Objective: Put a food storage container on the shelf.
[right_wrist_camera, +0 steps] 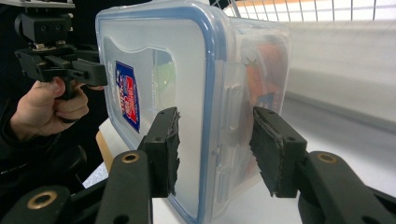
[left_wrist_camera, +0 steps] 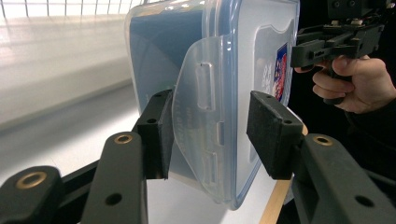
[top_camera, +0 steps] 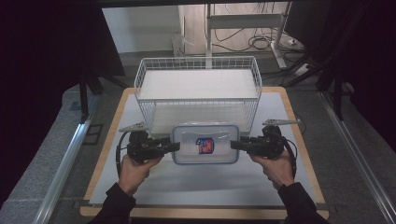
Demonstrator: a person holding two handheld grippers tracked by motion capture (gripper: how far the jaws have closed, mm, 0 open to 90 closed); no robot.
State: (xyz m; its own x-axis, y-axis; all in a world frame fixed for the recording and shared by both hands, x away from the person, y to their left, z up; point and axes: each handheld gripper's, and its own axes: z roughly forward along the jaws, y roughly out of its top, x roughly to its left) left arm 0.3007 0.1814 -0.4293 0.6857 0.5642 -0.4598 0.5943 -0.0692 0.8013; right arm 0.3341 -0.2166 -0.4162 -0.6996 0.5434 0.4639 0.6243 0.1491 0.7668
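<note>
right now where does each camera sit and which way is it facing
High view: above the person's side, looking forward and down at the table; forearms, hands and both grippers show.
Left gripper view: on the left gripper, looking along its jaws at the clear lidded box.
Right gripper view: on the right gripper, jaws astride the box's other end.
All share the box and the wire basket.

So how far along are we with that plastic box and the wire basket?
Done: both ends of the lidded box are gripped, the left gripper and right gripper each clamped across a lid latch. In hand: the box is carried between them, just in front of the wire basket. Left: probably lifting it over the rim, setting it inside and letting go; the box is not in the basket yet.
</note>
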